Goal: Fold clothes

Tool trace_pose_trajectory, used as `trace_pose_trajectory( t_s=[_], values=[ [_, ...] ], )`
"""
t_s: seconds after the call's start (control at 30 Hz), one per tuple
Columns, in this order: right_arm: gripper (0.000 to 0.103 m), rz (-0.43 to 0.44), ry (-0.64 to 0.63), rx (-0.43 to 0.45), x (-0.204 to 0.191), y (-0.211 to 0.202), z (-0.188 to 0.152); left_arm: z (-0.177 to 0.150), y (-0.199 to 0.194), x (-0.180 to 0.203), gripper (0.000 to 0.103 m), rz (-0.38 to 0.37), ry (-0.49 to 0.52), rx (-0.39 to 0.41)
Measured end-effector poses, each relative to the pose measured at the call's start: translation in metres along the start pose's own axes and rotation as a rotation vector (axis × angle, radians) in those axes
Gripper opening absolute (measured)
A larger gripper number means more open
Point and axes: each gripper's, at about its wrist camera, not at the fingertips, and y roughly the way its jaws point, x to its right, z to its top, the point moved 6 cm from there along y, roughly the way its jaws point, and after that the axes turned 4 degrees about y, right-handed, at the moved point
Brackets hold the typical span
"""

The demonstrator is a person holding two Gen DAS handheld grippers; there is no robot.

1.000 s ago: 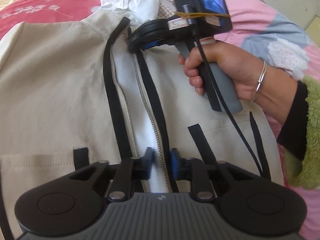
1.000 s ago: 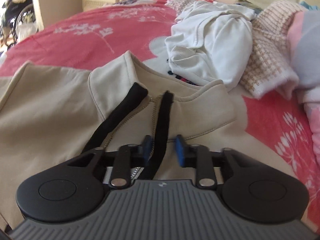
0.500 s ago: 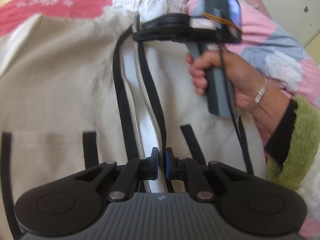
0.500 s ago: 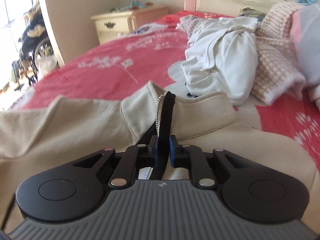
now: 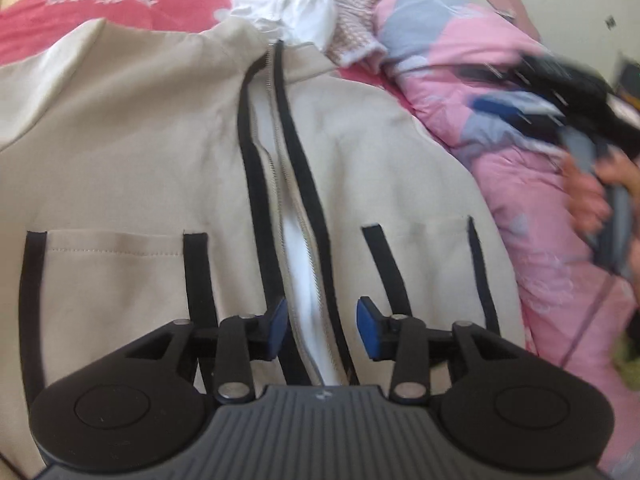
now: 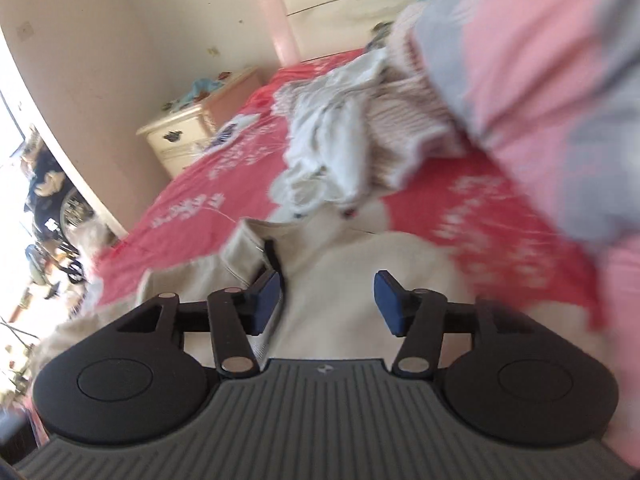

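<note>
- Since the earlier frames both zipper edges have been released: left gripper (image 5: 320, 326) and right gripper (image 6: 327, 303) jaws have just been opening, nothing gripped.
- The jacket (image 5: 120, 152) front could be left gaping, so any fold may be skewed.

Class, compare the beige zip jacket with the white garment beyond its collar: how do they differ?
The beige jacket lies spread flat; the white garment is crumpled in a heap. The jacket has black trim and a zip; the white garment shows neither. Both rest on the red bedspread.
</note>
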Motion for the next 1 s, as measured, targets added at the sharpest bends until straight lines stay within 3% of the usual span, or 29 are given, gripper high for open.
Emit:
trace_pose_trajectory(
  t_s=[0.1,0.27,0.4,0.43,0.47,0.57,0.77,0.93,1.0],
  values=[
    [0.053,-0.15,-0.063,-0.027,0.032,-0.05,-0.036,-0.005,-0.003,0.011,0.038,-0.008,0.088,-0.015],
    [0.053,-0.33,-0.114,-0.197,0.076,-0.043,-0.115,-0.019,0.009,0.034,0.041,0.012,0.245,-0.021],
    [0.049,-0.228,-0.002,-0.298,0.085,-0.026,-0.147,-0.033,0.015,0.037,0.041,0.081,0.295,-0.039],
    [0.035,-0.199,0.012,-0.315,0.083,-0.023,-0.151,-0.037,0.016,0.037,0.041,0.098,0.301,-0.047],
    [0.017,-0.233,-0.053,-0.313,0.078,-0.023,-0.151,-0.041,0.016,0.037,0.041,0.111,0.309,-0.053],
    [0.001,-0.315,-0.17,-0.28,0.071,-0.034,-0.142,-0.043,0.017,0.038,0.041,0.129,0.336,-0.049],
    [0.001,-0.534,-0.333,-0.214,0.087,-0.056,-0.131,-0.047,0.019,0.043,0.041,0.163,0.402,-0.054],
    [0.0,-0.748,-0.592,-0.197,0.094,-0.046,-0.145,-0.047,0.018,0.042,0.041,0.161,0.404,-0.058],
    [0.0,-0.79,-0.684,-0.208,0.094,-0.041,-0.154,-0.046,0.017,0.041,0.041,0.159,0.4,-0.06]
  ],
)
